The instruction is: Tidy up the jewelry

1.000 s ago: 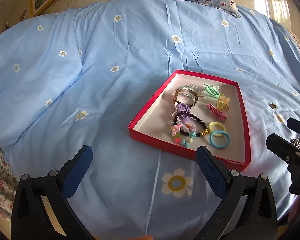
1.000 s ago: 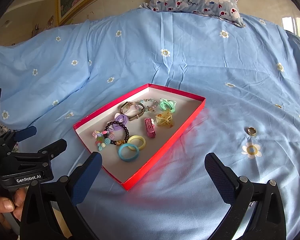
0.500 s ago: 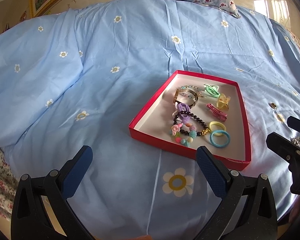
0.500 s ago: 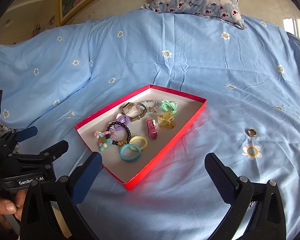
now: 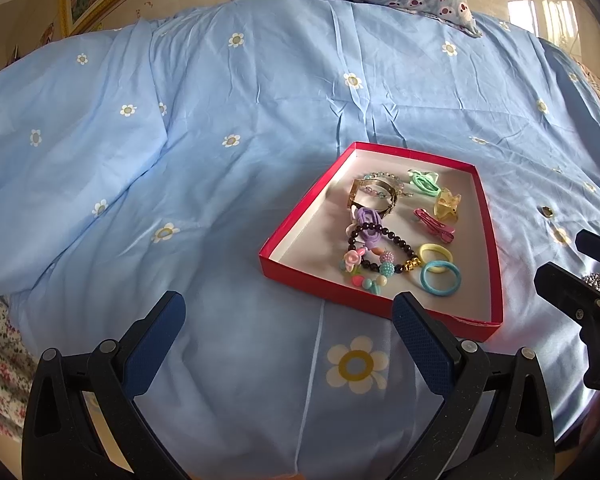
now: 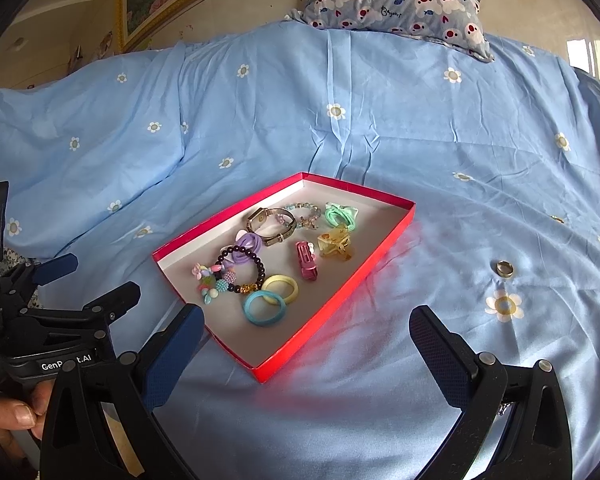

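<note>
Bedspread [image 6: 440, 152]: blue, daisy-printed, under everything.
Red box [image 6: 342, 292]: between my grippers, holding bracelets, hair ties, clips.
My left gripper [image 5: 288, 320]: spread wide, empty.
My right gripper [image 6: 306, 330]: spread wide, empty.
Ring [image 6: 504, 269]: on the spread, right of box.

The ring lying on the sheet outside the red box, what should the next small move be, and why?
Probably ease the right gripper forward and to its right, toward the ring. It lies alone on the blue sheet, apart from the red box that holds the other pieces, and both grippers are open and empty.
</note>
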The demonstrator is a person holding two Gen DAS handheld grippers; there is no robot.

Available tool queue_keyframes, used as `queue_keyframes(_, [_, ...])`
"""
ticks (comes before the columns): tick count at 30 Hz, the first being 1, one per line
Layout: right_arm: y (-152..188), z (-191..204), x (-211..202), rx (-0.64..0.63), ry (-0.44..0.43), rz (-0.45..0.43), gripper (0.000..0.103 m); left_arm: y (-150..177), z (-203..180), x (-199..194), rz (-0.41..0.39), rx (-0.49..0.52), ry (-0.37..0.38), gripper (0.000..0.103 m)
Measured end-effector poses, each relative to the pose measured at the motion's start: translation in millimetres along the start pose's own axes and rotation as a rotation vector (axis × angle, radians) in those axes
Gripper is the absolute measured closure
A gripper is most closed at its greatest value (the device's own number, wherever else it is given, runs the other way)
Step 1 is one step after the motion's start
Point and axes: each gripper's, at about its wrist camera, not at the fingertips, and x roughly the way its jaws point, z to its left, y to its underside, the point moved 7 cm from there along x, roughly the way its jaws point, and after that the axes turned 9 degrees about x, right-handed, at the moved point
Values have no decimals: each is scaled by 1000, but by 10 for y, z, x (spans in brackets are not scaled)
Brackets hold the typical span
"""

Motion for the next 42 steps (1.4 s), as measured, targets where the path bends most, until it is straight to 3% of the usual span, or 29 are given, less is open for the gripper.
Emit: queue_keyframes(42, [-8, 34, -1, -10, -6, 7, 0, -12, -52, 35, 1, -2, 36, 0])
